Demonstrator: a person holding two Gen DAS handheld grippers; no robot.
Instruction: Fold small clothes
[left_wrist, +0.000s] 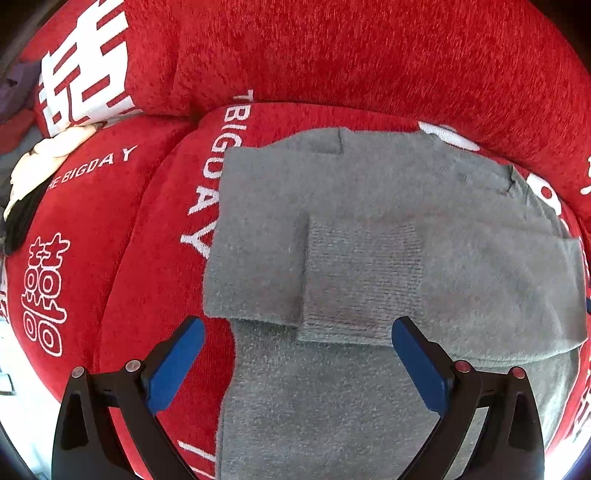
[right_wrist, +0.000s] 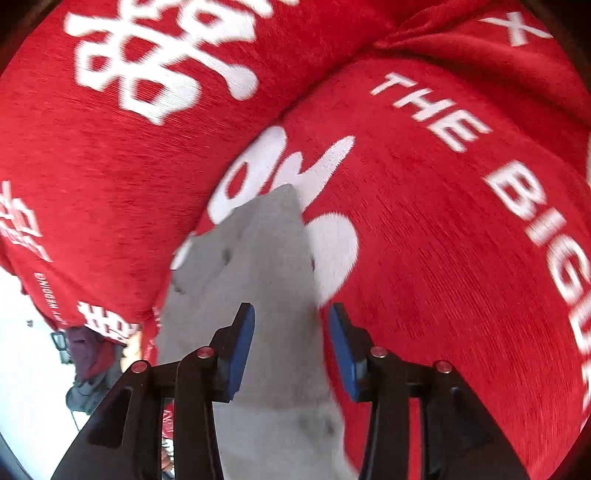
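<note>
One fuzzy grey knit garment (left_wrist: 369, 229) lies spread flat on a red plush sofa cushion (left_wrist: 122, 229) printed with white lettering and white characters. In the left wrist view the garment's long axis runs from the near edge of the cushion up toward the sofa's red back cushion (left_wrist: 369, 48). A sleeve with a ribbed cuff (left_wrist: 362, 280) is folded across the body, its own length running crosswise, cuff end pointing left. The garment's far edge stops just short of the seam where seat and back cushions meet.

The left tongs (left_wrist: 297, 332) hang over the garment's lower part, pointing steeply down, blue pads spread wide with nothing between them; the left pad sits over bare red cushion at the garment's left edge, the right pad over grey knit.

In the right wrist view, which is motion-blurred, a narrow grey corner of the garment (right_wrist: 269, 251) points away toward the back cushion, over large white printed shapes. The right tongs (right_wrist: 291, 325) straddle this strip with blue pads partly apart; whether either pad touches the cloth I cannot tell.

At the sofa's left end a pile of white and black cloth (left_wrist: 33, 173) lies on the neighbouring seat cushion, well apart from the garment. Nothing lies on the grey knit.
</note>
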